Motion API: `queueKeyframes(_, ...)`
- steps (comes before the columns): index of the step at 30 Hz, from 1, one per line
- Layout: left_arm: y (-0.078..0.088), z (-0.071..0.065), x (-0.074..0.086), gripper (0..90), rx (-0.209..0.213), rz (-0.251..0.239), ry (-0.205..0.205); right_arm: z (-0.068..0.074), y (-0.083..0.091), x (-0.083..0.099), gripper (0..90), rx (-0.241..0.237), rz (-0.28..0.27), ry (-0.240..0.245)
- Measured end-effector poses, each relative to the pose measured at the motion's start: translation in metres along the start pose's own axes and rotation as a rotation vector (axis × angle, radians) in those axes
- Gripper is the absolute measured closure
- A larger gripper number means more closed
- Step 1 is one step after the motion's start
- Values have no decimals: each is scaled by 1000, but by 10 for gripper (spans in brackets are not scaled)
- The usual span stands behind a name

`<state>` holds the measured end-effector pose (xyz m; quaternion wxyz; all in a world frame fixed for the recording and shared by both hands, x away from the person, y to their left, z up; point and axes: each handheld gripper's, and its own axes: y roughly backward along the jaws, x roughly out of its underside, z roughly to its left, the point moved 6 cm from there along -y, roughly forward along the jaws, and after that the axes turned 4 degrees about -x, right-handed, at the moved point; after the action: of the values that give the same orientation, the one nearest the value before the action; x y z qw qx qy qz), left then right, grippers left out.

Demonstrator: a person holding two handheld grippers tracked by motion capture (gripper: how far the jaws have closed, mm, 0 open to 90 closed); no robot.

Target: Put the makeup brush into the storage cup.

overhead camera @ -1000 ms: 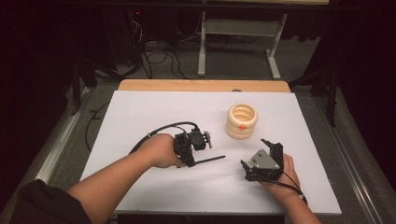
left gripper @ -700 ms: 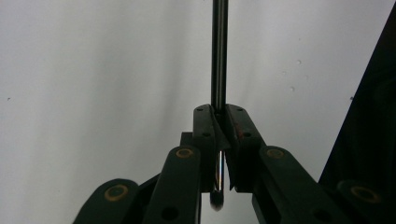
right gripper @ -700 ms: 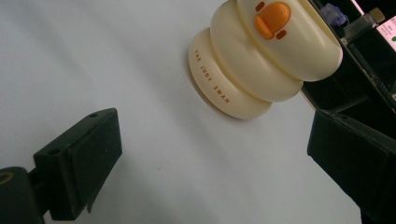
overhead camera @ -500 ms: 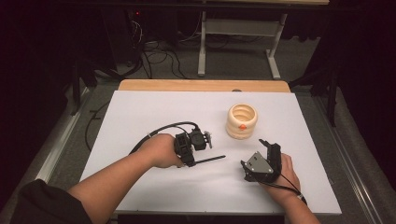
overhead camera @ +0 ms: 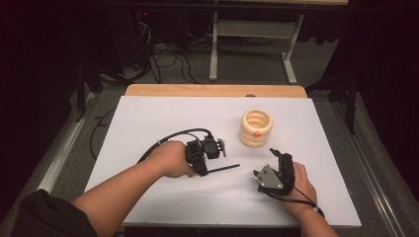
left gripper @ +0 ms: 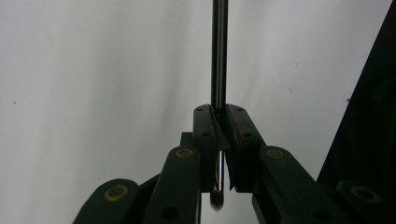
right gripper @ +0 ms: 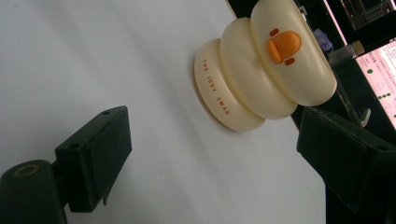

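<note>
The left hand-held gripper (overhead camera: 213, 157) lies low over the table (overhead camera: 148, 118), clamped on a thin dark rod (left gripper: 219, 51) that points rightward. The right hand-held gripper (overhead camera: 274, 159), jaws wide but just closing with nothing between them, faces the cream ribbed holder (right gripper: 264, 70), glossy, with an orange beak.

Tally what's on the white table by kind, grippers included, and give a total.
Cream ringed pen holder with an orange duck bill: 1
Thin dark pen, clamped in the left gripper: 1
Handheld grippers, counting the right gripper with nothing between its jaws: 2
Total: 4
</note>
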<state>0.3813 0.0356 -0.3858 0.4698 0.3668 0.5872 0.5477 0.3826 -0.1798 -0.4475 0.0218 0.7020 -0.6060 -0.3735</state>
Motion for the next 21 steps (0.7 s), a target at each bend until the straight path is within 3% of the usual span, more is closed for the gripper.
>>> queueKeyframes(6,2,0,-2,836,-4,0,-3,3,2,-3,160,14,-8,17)
queueKeyframes(9,2,0,-3,836,-6,-1,-6,3,2,-6,171,10,-16,52)
queueKeyframes(12,3,0,-4,836,-7,-1,-9,6,4,-7,182,10,-14,41)
queueKeyframes(14,4,0,-5,836,-8,1,-12,5,4,-9,197,4,-22,73)
queueKeyframes(21,4,-1,-9,836,-12,-5,-22,9,5,-12,230,9,-25,81)
